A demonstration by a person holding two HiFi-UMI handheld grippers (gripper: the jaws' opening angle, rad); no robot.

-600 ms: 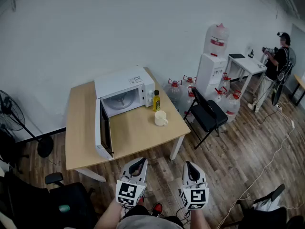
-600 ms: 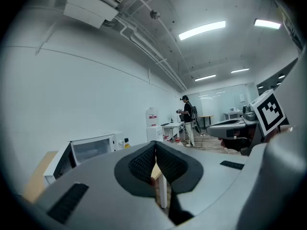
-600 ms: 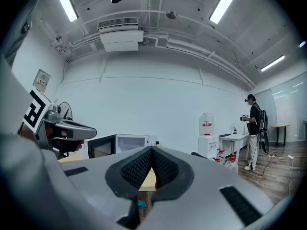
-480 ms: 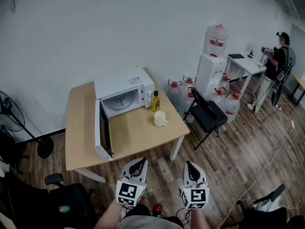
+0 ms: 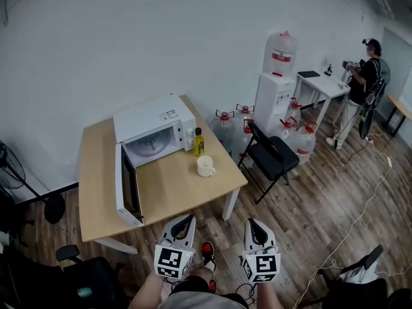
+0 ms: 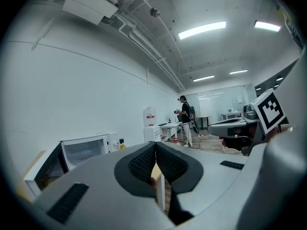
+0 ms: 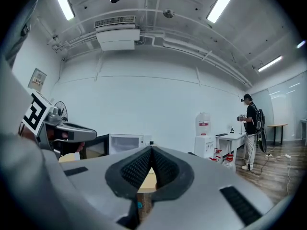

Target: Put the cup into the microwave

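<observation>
A white cup (image 5: 205, 166) stands on the wooden table (image 5: 167, 188), to the right of the white microwave (image 5: 152, 127). The microwave's door (image 5: 127, 188) hangs wide open toward me and its inside is empty. Both grippers are held low in front of me, well short of the table. My left gripper (image 5: 184, 224) is shut with nothing between its tips (image 6: 156, 152). My right gripper (image 5: 255, 227) is also shut and empty (image 7: 150, 151). In the left gripper view the microwave (image 6: 88, 150) shows at the left.
An oil bottle (image 5: 199, 143) stands right behind the cup, beside the microwave. A black folding chair (image 5: 273, 156), several water jugs (image 5: 225, 124) and a water dispenser (image 5: 273, 85) stand right of the table. A person (image 5: 364, 85) stands at a desk far right. A fan (image 5: 9, 166) is left.
The whole view has shifted: table, microwave and cup now sit further left and slightly lower in the head view. Both grippers stay shut in the same place at the bottom.
</observation>
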